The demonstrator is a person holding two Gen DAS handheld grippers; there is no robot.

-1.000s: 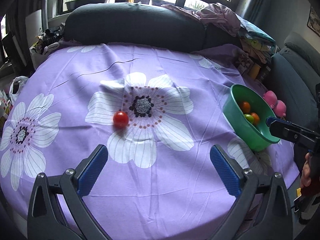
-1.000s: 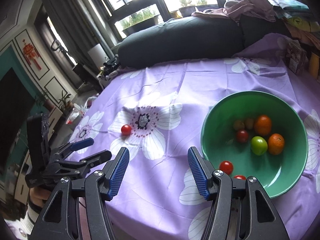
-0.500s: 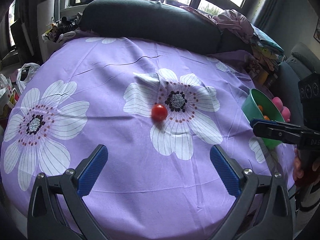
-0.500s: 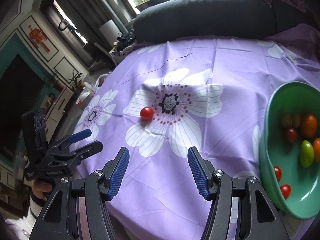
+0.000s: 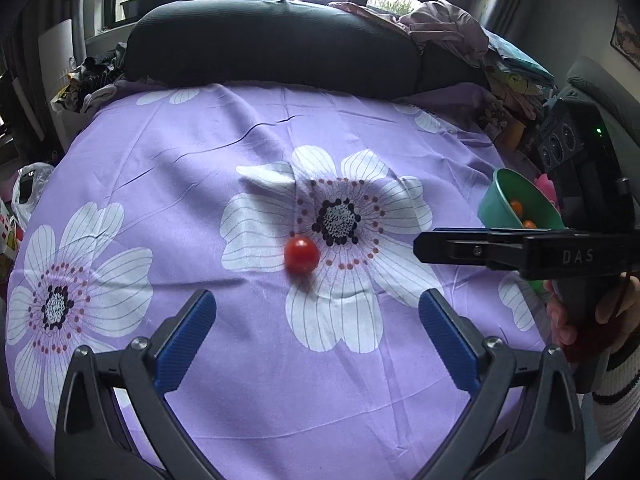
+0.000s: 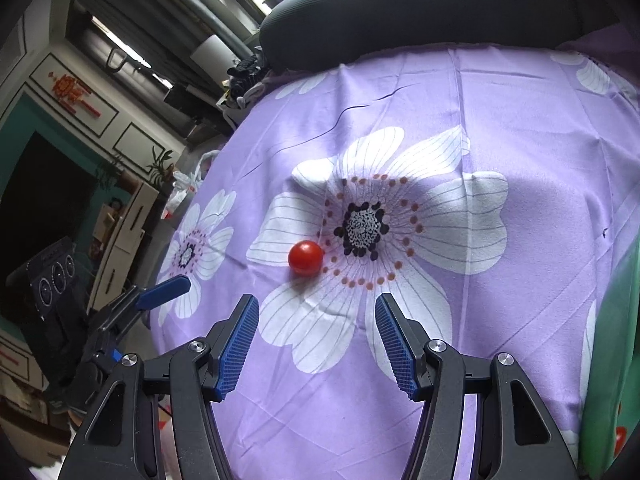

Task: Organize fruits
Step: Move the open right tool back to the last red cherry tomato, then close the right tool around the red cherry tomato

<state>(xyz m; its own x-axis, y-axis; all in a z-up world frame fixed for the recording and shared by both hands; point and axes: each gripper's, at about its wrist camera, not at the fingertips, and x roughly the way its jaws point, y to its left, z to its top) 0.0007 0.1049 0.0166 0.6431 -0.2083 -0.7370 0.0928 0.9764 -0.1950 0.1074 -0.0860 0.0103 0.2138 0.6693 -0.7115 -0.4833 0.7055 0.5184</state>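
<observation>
A small red tomato (image 5: 301,255) lies alone on the purple flowered cloth, next to the dark centre of a white flower; it also shows in the right wrist view (image 6: 305,257). My left gripper (image 5: 316,306) is open and empty, a short way in front of the tomato. My right gripper (image 6: 317,306) is open and empty, its fingers just short of the tomato. From the left wrist view the right gripper (image 5: 424,245) comes in from the right. A green bowl (image 5: 496,200) with small orange fruits sits at the right; only its wall (image 6: 612,380) shows in the right wrist view.
A dark cushion (image 5: 272,48) lies along the far edge of the cloth. Clothes and clutter (image 5: 452,28) pile up at the back right. A pink toy (image 5: 546,184) sits behind the bowl. The cloth (image 5: 200,200) drops off at the left edge, with bags (image 5: 28,184) below.
Both grippers have moved closer to the tomato. The right gripper has swung left away from the bowl, which now sits at its right edge. Both stay open.
</observation>
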